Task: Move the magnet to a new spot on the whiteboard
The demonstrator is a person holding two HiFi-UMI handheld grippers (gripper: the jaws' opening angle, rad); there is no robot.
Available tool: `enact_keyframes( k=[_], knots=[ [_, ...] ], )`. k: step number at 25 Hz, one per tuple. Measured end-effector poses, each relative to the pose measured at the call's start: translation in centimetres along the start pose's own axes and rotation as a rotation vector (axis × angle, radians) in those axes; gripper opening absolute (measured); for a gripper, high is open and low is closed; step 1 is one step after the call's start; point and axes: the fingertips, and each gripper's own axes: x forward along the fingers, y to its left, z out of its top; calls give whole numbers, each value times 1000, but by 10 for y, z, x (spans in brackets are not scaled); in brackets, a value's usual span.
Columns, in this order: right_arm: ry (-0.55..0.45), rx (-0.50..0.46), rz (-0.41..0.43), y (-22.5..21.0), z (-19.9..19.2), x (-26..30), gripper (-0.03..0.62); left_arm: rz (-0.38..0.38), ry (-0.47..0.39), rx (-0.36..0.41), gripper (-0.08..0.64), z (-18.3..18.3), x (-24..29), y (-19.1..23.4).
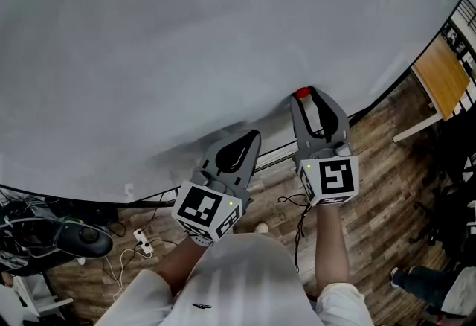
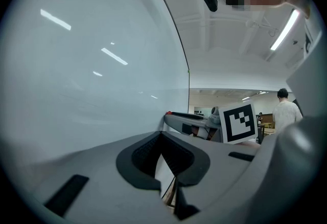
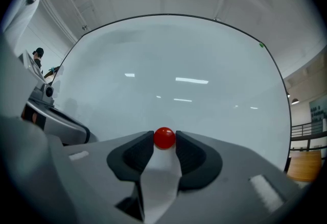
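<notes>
A small red round magnet (image 1: 302,93) (image 3: 164,137) sits against the big grey-white whiteboard (image 1: 186,34) (image 3: 179,64). My right gripper (image 1: 304,98) (image 3: 164,140) is shut on it, one dark pad pressing each side at the very tips. My left gripper (image 1: 251,137) (image 2: 161,134) hangs lower and to the left, close to the board's bottom edge. Its jaws meet at the tips with nothing between them. In the left gripper view the right gripper (image 2: 176,115) shows side on, its tip at the board (image 2: 76,64).
Below the board runs a wood floor (image 1: 379,198) with cables and a power strip (image 1: 141,243) at the left. A wooden table (image 1: 442,75) stands at the right. Another person's shoe and leg (image 1: 416,281) are at the bottom right, and a person in white (image 2: 285,110) stands far off.
</notes>
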Motion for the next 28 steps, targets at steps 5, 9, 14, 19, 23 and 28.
enact_keyframes(
  k=[5, 9, 14, 19, 23, 28],
  knots=[
    [12, 3, -14, -4, -2, 3, 137, -13, 2, 4, 6, 4, 1, 1],
    [11, 1, -39, -6, 1, 0, 143, -13, 0, -3, 6, 4, -1, 2],
    [8, -8, -62, -3, 5, -3, 143, -29, -3, 1, 6, 8, -6, 3],
    [13, -19, -81, 11, 13, -15, 143, -38, -13, 3, 6, 12, -23, 7],
    [20, -25, -121, 12, 18, -32, 143, -43, -18, 5, 6, 16, -30, 5],
    [23, -26, -153, 20, 29, -61, 116, -42, -24, 13, 6, 26, -47, 2]
  ],
)
